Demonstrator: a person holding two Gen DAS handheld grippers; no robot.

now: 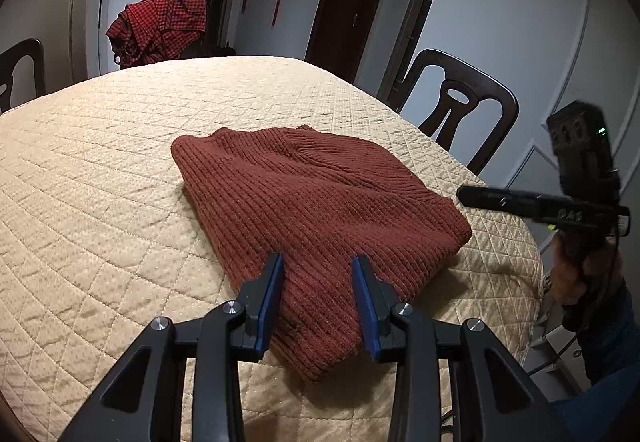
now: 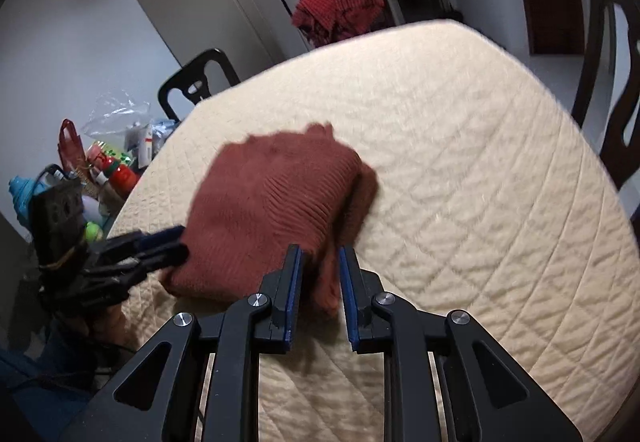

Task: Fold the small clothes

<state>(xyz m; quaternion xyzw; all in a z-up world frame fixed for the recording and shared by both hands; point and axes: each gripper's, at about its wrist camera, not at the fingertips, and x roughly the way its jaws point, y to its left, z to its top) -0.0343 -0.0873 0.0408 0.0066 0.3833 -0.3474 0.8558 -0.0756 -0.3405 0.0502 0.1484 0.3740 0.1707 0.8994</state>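
A rust-brown ribbed knit garment [image 1: 320, 201] lies folded into a compact bundle on the beige quilted table cover [image 1: 100, 181]. My left gripper [image 1: 318, 262] is open just above the bundle's near edge, its jaws apart with nothing between them. In the right wrist view the same garment [image 2: 272, 209] lies ahead, and my right gripper [image 2: 320, 254] is open over its near corner. The right gripper also shows in the left wrist view [image 1: 464, 195], off the bundle's right side. The left gripper shows in the right wrist view [image 2: 176, 242], at the bundle's left edge.
A red checked cloth [image 1: 160, 25] hangs over a chair at the far side. Dark wooden chairs [image 1: 456, 109] stand around the table. Bags and bottles [image 2: 104, 161] sit in a heap beyond the table's left edge. The quilted cover [image 2: 480, 161] stretches to the right.
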